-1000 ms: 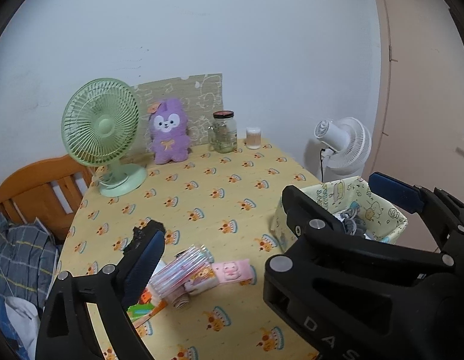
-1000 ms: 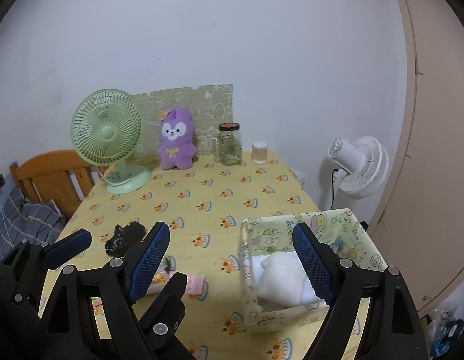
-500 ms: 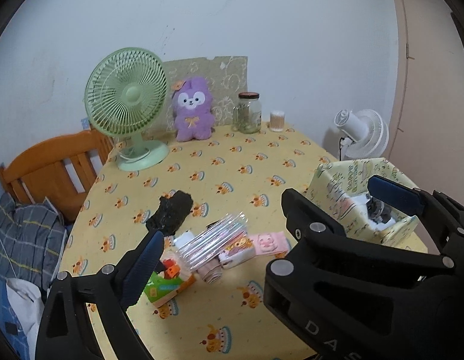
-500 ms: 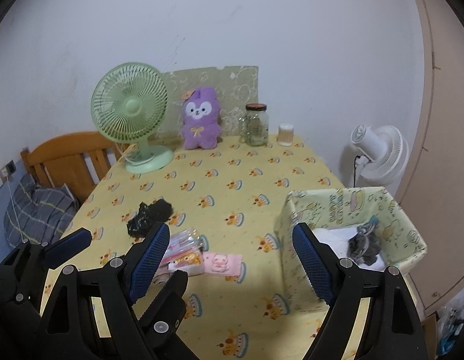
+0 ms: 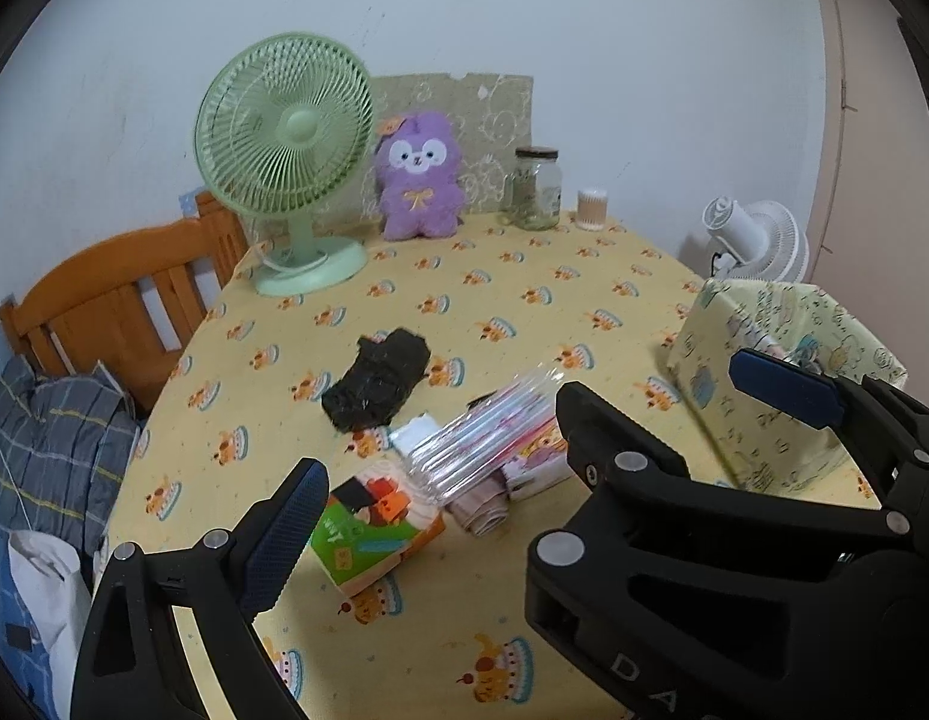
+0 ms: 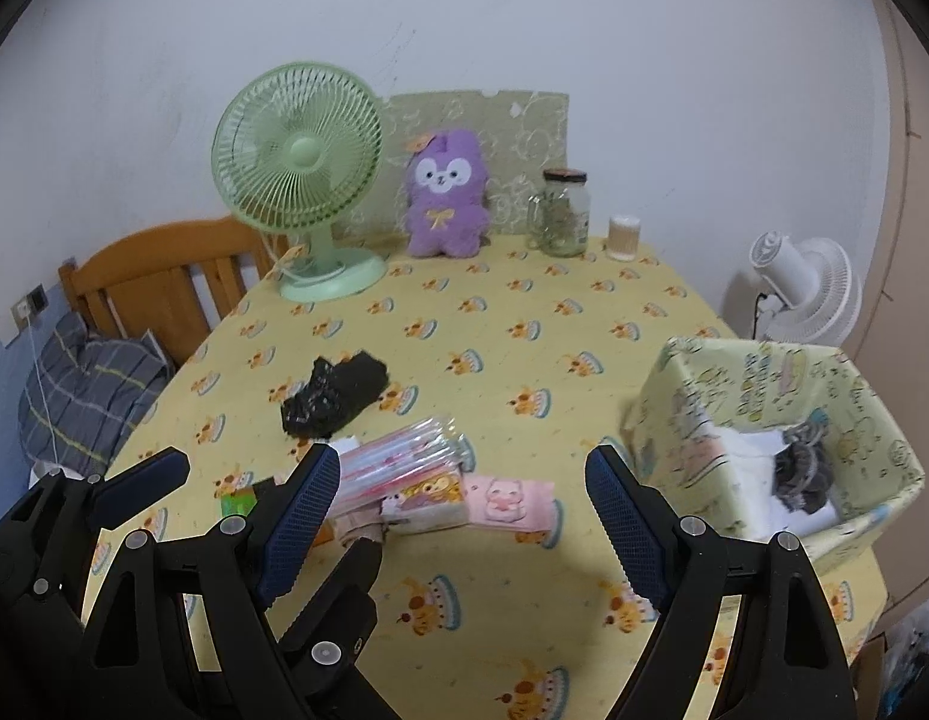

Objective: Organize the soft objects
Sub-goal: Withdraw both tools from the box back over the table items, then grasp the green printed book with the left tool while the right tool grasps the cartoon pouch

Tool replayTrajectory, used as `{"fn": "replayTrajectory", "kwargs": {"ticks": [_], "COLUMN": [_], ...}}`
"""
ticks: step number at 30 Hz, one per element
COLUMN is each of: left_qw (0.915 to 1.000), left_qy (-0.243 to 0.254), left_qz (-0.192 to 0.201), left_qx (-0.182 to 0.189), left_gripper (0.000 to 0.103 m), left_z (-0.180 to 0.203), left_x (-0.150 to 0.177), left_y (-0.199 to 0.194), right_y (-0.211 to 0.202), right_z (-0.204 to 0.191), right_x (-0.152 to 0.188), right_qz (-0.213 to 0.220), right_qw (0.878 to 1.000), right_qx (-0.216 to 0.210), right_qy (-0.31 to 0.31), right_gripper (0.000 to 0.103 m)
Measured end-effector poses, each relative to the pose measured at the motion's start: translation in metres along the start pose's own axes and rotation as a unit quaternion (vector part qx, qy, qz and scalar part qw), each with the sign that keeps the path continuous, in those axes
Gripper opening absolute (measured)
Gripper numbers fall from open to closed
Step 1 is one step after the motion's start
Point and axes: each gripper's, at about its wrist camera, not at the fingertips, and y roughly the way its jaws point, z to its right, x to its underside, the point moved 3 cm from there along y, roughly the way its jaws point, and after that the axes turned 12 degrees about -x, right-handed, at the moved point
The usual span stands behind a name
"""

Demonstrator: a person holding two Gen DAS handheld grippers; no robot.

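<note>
A black soft cloth [image 5: 377,387] lies crumpled at mid-table. Just in front of it is a pile: a clear striped packet [image 6: 398,462], a pink pig packet [image 6: 512,501], a rolled pinkish cloth [image 5: 479,510] and a green carton [image 5: 374,528]. A purple plush [image 6: 445,201] sits at the back. The patterned fabric basket [image 6: 662,402] on the right holds white cloth [image 6: 740,462] and a grey knit piece [image 6: 803,471]. My right gripper [image 6: 461,453] hangs open above the pile. My left gripper [image 5: 458,480] is open too, overlapping the right one, and its right finger is hidden.
A green desk fan [image 5: 284,126], a glass jar [image 5: 535,189] and a small swab cup [image 5: 592,210] line the back edge. A white fan [image 6: 806,294] stands beyond the right edge. At the left are a wooden chair [image 5: 110,312] and plaid bedding [image 5: 50,438].
Both grippers have sunk and tipped down toward the table, so the pile and black cloth show larger and nearer. Neither gripper's finger spread has changed.
</note>
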Motion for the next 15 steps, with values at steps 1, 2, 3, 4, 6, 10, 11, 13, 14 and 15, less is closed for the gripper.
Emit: {"fn": "replayTrajectory", "kwargs": {"ticks": [1,2,3,4,6,10,11,13,14,15], "left_qw": [1.0000,1.0000,0.9999,0.9999,0.9997,0.9994,0.9992,0.9988,0.9986,0.9985], "left_qy": [-0.001,-0.004,-0.006,-0.008,-0.012,-0.017,-0.019,-0.023,-0.024,-0.024], "left_qz": [-0.003,-0.006,-0.009,-0.013,-0.019,-0.030,-0.035,-0.042,-0.045,-0.048], "left_qx": [0.000,0.000,0.000,-0.002,-0.003,-0.005,-0.007,-0.011,-0.012,-0.014], "left_gripper": [0.097,0.097,0.097,0.097,0.097,0.097,0.097,0.097,0.097,0.097], "left_z": [-0.001,-0.003,-0.005,-0.007,-0.009,-0.014,-0.015,-0.018,-0.019,-0.020], "left_x": [0.002,0.004,0.006,0.008,0.012,0.018,0.020,0.024,0.026,0.028], "left_y": [0.002,0.005,0.008,0.011,0.016,0.025,0.029,0.035,0.037,0.040], "right_y": [0.004,0.008,0.011,0.014,0.021,0.034,0.036,0.043,0.046,0.049], "right_z": [-0.001,-0.003,-0.005,-0.006,-0.008,-0.013,-0.014,-0.015,-0.016,-0.016], "right_x": [0.001,0.003,0.004,0.006,0.008,0.013,0.014,0.017,0.019,0.020], "right_qz": [-0.003,-0.008,-0.010,-0.014,-0.021,-0.034,-0.037,-0.046,-0.049,-0.051], "right_qw": [1.000,1.000,1.000,1.000,1.000,0.999,0.999,0.998,0.998,0.998], "right_qx": [-0.002,-0.004,-0.006,-0.007,-0.012,-0.021,-0.023,-0.027,-0.029,-0.031], "right_qy": [-0.001,-0.002,-0.004,-0.005,-0.009,-0.014,-0.014,-0.015,-0.015,-0.016], "right_gripper": [0.086,0.086,0.086,0.086,0.086,0.086,0.086,0.086,0.086,0.086]}}
